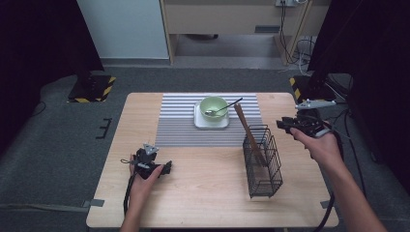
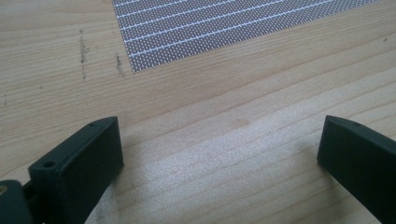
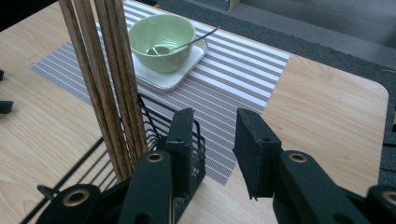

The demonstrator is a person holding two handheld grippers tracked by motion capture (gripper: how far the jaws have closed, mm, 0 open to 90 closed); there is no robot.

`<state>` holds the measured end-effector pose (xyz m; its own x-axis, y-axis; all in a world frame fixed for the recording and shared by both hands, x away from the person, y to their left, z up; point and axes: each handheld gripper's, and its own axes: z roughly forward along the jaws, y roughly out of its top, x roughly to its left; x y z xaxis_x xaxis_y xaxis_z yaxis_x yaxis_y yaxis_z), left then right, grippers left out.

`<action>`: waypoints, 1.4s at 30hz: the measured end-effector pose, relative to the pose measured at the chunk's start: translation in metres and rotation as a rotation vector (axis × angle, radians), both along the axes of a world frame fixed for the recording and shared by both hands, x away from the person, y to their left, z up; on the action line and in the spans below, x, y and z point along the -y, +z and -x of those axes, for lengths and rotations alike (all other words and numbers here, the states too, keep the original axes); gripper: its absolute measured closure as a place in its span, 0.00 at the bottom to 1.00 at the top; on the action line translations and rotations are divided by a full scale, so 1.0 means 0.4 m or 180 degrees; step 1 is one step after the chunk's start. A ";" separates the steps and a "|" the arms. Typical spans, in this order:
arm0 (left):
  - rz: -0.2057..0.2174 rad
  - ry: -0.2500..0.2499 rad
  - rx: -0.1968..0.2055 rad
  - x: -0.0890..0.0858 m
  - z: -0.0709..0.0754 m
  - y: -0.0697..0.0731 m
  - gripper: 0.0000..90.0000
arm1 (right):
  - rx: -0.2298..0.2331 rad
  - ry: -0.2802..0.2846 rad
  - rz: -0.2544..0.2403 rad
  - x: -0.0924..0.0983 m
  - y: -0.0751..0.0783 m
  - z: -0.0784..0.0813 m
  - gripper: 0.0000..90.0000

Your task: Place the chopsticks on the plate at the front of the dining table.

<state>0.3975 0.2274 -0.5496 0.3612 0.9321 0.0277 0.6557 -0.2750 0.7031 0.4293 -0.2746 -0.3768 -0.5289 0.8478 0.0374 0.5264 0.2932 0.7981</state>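
Observation:
My left gripper [image 1: 167, 168] rests low at the table's front left, open, and in the left gripper view its jaws [image 2: 219, 135] stand wide apart over bare wood. At the right edge, my right gripper [image 1: 283, 124] hangs above the table, open, with nothing between its jaws [image 3: 215, 126]. A black wire basket [image 1: 263, 162] [image 3: 154, 112] stands just left of it, holding several long wooden sticks [image 1: 247, 130] [image 3: 107, 70] that lean toward the back. A green bowl [image 1: 213, 107] [image 3: 162, 41] with a spoon [image 1: 227, 107] [image 3: 187, 43] sits on a white square plate [image 1: 211, 122] [image 3: 173, 77].
A grey striped placemat [image 1: 179, 121] [image 2: 224, 23] [image 3: 243, 70] covers the back middle of the wooden table [image 1: 203, 193] and carries the plate. Dark carpet surrounds the table. Cables trail from both grippers off the front edge.

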 end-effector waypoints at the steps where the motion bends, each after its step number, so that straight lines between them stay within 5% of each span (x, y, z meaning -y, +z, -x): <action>1: 0.0000 0.0000 0.0000 0.000 0.000 0.000 0.00 | 0.0005 0.0007 0.0003 -0.007 0.003 -0.003 0.77; 19: 0.0000 0.0000 -0.0001 0.000 0.000 0.000 0.00 | 0.0044 0.0473 -0.0062 -0.179 0.016 -0.017 0.93; 29: 0.0000 0.0001 -0.0001 0.000 0.000 0.000 0.00 | 0.0128 0.0474 -0.0037 -0.233 0.031 -0.021 0.80; 42: -0.0002 -0.0001 -0.0001 0.000 0.000 0.000 0.00 | 0.0201 0.0478 0.0004 -0.268 0.023 -0.039 0.84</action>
<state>0.3975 0.2275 -0.5496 0.3615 0.9320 0.0281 0.6560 -0.2756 0.7027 0.4448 -0.1672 -0.3675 -0.6510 0.7591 -0.0010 0.4254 0.3658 0.8278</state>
